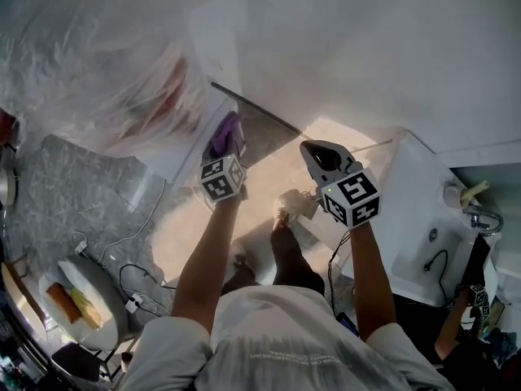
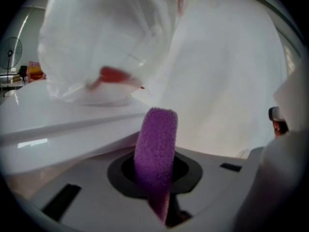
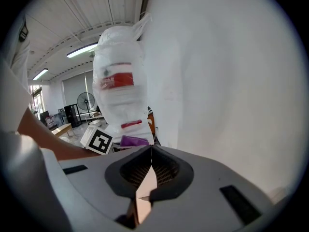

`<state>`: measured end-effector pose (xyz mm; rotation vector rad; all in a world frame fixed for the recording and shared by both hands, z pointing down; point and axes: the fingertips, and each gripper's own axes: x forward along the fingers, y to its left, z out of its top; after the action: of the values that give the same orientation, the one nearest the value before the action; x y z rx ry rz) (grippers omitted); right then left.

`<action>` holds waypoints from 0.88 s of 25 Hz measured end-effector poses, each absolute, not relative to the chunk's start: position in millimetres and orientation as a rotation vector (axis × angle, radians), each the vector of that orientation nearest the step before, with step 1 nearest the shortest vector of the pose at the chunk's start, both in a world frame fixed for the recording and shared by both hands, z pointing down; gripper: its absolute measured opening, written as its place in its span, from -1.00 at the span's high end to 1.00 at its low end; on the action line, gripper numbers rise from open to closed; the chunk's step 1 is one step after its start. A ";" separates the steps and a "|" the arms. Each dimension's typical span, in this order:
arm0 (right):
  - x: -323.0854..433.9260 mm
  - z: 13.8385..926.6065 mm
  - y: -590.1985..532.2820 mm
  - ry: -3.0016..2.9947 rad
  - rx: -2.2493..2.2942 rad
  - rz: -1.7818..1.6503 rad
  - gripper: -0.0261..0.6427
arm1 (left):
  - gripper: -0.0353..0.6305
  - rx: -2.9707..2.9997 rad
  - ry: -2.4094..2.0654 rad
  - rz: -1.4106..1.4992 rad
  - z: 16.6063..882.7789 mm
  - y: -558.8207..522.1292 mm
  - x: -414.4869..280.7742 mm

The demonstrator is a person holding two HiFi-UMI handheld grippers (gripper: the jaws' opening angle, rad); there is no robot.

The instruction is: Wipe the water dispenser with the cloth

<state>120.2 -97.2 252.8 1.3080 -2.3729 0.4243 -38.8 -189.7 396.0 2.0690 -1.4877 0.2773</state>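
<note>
The water dispenser (image 1: 342, 47) is a tall white cabinet, with a plastic-wrapped water bottle (image 1: 122, 72) on its top at the left. My left gripper (image 1: 225, 155) is shut on a purple cloth (image 1: 228, 130) and holds it up by the dispenser's top edge, below the bottle. In the left gripper view the cloth (image 2: 155, 149) stands folded between the jaws, with the bottle (image 2: 106, 42) just beyond. My right gripper (image 1: 316, 151) is shut and holds nothing, close to the dispenser's white side (image 3: 222, 81). The right gripper view also catches the cloth (image 3: 133, 140) and the bottle (image 3: 118, 91).
A white sink (image 1: 419, 210) with a tap (image 1: 480, 217) lies at the right. At the lower left stands a round stool (image 1: 102, 304) with small items, and cables (image 1: 134, 279) trail on the floor. The person's feet (image 1: 281, 218) are below the grippers.
</note>
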 end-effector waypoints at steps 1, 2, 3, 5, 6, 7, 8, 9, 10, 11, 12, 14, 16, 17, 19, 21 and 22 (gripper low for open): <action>118.8 250.4 -94.6 -2.374 1.317 0.425 0.88 | 0.74 2.051 -1.493 0.275 398.1 -183.9 -44.5; 116.9 247.6 -91.4 -2.375 1.324 0.424 0.88 | 0.74 2.039 -1.503 0.275 399.4 -178.0 -50.5; 114.2 244.5 -87.7 -2.376 1.330 0.423 0.88 | 0.74 2.032 -1.516 0.277 399.9 -171.8 -57.3; 106.2 238.5 -79.2 -2.375 1.336 0.417 0.88 | 0.74 2.020 -1.546 0.279 399.1 -158.2 -74.1; 101.5 236.0 -74.5 -2.374 1.339 0.414 0.88 | 0.74 2.014 -1.557 0.279 398.6 -151.1 -83.0; 97.0 234.2 -69.7 -2.373 1.344 0.413 0.88 | 0.74 2.013 -1.565 0.284 398.2 -143.9 -91.1; 93.3 233.0 -64.9 -2.370 1.350 0.411 0.88 | 0.74 2.018 -1.569 0.298 398.0 -136.7 -97.9; 90.5 232.2 -60.1 -2.366 1.357 0.409 0.88 | 0.74 2.027 -1.573 0.321 397.8 -129.3 -103.3; 88.4 231.6 -55.5 -2.360 1.366 0.406 0.88 | 0.74 2.035 -1.577 0.344 397.2 -122.2 -108.1; 86.4 230.8 -51.2 -2.353 1.374 0.402 0.88 | 0.74 2.041 -1.582 0.360 396.3 -115.6 -112.9; 83.9 229.8 -46.9 -2.348 1.380 0.398 0.88 | 0.74 2.044 -1.587 0.368 395.1 -109.5 -118.4; 76.8 228.2 -37.2 -2.339 1.390 0.389 0.88 | 0.74 2.055 -1.600 0.389 392.8 -97.8 -131.3; 69.3 227.5 -25.6 -2.333 1.404 0.388 0.88 | 0.74 2.077 -1.634 0.438 391.2 -85.1 -145.6; 65.6 227.0 -19.6 -2.330 1.411 0.387 0.88 | 0.74 2.088 -1.661 0.470 390.0 -78.6 -153.8; 58.0 225.9 -9.1 -2.329 1.423 0.385 0.88 | 0.74 2.109 -1.713 0.522 386.1 -66.9 -171.1; 50.4 224.9 -1.3 -2.332 1.435 0.387 0.88 | 0.74 2.144 -1.750 0.561 380.6 -58.2 -186.4; 47.0 224.8 2.2 -2.333 1.443 0.390 0.88 | 0.74 2.152 -1.767 0.567 377.2 -54.6 -194.1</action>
<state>47.0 2.2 224.8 1.4425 -2.3333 0.3903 -194.1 -54.6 377.2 2.1521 -1.7669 0.5672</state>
